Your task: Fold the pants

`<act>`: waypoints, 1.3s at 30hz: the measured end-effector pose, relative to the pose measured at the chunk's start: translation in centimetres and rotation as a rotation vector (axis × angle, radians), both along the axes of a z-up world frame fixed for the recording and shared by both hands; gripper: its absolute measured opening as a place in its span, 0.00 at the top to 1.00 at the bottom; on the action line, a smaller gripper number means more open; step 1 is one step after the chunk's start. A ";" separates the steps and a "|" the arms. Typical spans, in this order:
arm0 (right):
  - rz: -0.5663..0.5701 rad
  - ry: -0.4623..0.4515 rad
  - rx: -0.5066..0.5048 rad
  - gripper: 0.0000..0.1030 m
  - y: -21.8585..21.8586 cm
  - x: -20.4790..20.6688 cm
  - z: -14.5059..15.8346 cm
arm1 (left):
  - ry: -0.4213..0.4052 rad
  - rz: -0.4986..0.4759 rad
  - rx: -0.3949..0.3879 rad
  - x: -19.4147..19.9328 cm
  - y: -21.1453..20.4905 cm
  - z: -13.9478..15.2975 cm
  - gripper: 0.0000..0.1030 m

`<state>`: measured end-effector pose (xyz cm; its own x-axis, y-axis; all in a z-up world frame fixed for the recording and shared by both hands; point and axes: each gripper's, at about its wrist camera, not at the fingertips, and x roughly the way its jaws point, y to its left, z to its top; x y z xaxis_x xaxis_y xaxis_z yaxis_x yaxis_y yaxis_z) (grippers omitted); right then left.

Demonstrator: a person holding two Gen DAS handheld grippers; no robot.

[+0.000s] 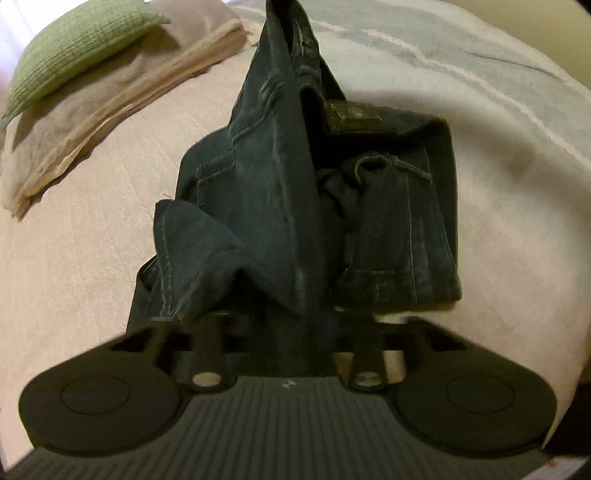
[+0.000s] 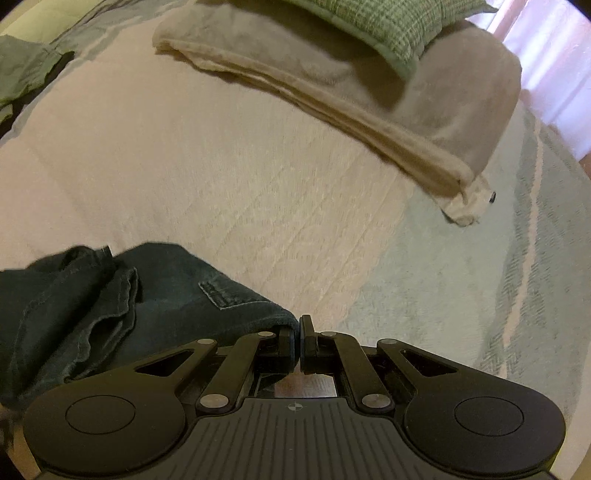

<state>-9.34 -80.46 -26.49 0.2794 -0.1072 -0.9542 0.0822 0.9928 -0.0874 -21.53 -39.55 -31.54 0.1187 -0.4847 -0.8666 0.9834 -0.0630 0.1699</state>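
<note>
Your left claw (image 1: 295,325) has the dark denim jeans (image 1: 280,192) draped straight over it; the cloth hides the fingertips, so you cannot tell from this view whether the jaws are pinched on the fabric or merely under it. The jeans run away from that claw along its forward axis, a leg rising out of the top of the frame, while the waistband with its leather patch (image 1: 351,110) and a folded bulk sit on the bed (image 1: 92,240) just to the right of the raised ridge.

Your right claw (image 2: 298,343) has its jaws drawn together with nothing between them; the folded edge of the jeans (image 2: 184,295) touches the outer side of its left finger and lies wholly to the left of it. So the garment's long axis points forward from the left claw, and the left claw is the one in contact, by my reading. The right claw would need to travel left to reach an edge.

A folded beige blanket (image 2: 369,118) with a green cushion (image 2: 388,26) on it lies well apart, farther up the bed
</note>
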 end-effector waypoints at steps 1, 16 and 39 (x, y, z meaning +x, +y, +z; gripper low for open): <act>0.000 0.002 0.001 1.00 0.0 -0.4 -0.1 | 0.018 0.032 -0.017 0.8 0.4 0.9 0.86; -0.061 -0.166 -0.021 0.26 0.4 0.0 0.3 | -0.146 0.530 -0.293 27.9 -4.1 16.4 0.85; -0.575 -0.419 0.229 0.26 10.3 -7.4 -5.3 | -0.078 0.339 -0.096 20.8 -1.6 5.4 0.55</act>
<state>-16.76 -70.13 -31.80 0.5846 -0.1574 -0.7959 0.5751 0.7724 0.2697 -0.75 -41.15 -26.16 0.3509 -0.4847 -0.8012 0.9294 0.2847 0.2348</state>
